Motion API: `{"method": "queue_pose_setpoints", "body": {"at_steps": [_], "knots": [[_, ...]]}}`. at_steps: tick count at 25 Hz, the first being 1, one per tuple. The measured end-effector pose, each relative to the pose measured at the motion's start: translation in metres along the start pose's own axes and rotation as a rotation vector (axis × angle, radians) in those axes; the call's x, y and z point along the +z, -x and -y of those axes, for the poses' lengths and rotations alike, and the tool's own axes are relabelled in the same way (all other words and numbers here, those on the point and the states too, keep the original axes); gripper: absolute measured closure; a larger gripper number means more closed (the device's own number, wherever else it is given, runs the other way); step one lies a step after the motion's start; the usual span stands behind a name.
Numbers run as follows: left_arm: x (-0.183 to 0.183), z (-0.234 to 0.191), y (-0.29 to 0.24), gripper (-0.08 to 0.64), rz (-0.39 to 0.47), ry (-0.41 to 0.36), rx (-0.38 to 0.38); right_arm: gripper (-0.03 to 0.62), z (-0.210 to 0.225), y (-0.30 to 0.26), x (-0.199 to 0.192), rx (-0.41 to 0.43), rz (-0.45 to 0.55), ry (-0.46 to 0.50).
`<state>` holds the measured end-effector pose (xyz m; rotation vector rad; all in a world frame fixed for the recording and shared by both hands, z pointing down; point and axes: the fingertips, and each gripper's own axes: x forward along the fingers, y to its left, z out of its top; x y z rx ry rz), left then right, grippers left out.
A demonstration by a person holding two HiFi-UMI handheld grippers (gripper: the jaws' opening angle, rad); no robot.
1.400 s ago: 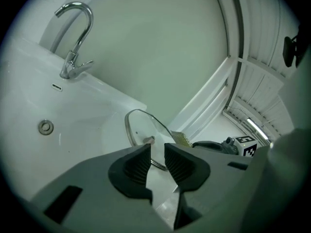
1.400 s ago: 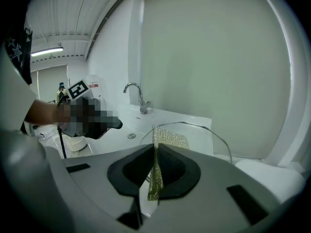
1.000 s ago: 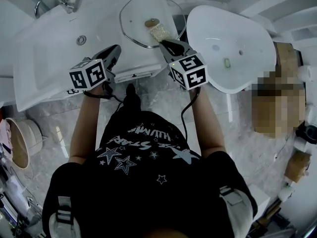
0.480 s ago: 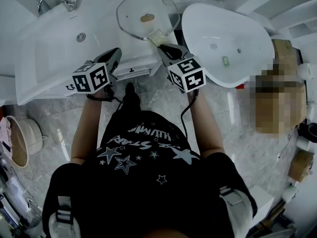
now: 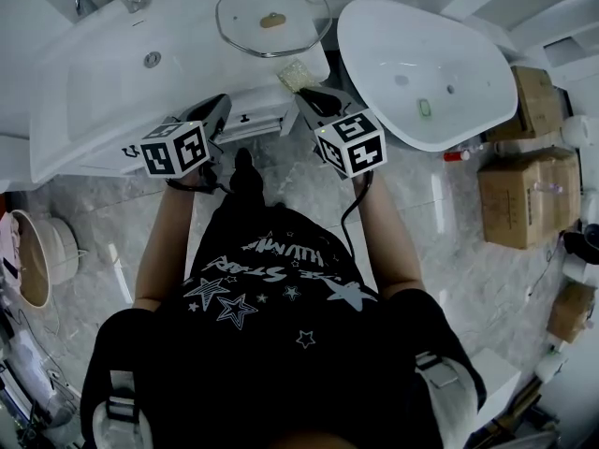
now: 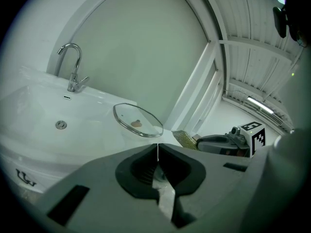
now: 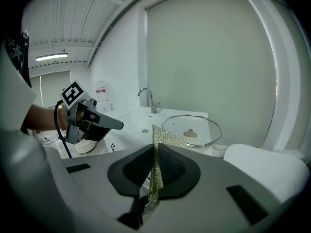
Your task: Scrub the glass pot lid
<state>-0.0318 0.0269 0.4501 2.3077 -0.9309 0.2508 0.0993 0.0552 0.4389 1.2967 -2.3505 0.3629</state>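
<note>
Glass lid seemingly atop sink counter

Black shirt with white stars

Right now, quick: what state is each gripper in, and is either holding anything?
Left gripper: closed, nothing between its jaws.
Right gripper: closed on the gold scouring cloth.

Head view looks steeply down — each gripper view faces forward, low, all sharing the glass lid.
</note>
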Motion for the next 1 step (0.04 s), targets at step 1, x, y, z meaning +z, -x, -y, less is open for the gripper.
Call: {"method": "queue_pose_setpoints", "body": {"at_steps": [1], "knots": [[-0.0042, 0.0018, 0.002, 0.546, -0.002, 0.0, 0.002, 0.565, -0.0028, 0.0027, -0.0029, 0.002, -0.001, -0.001]]}}
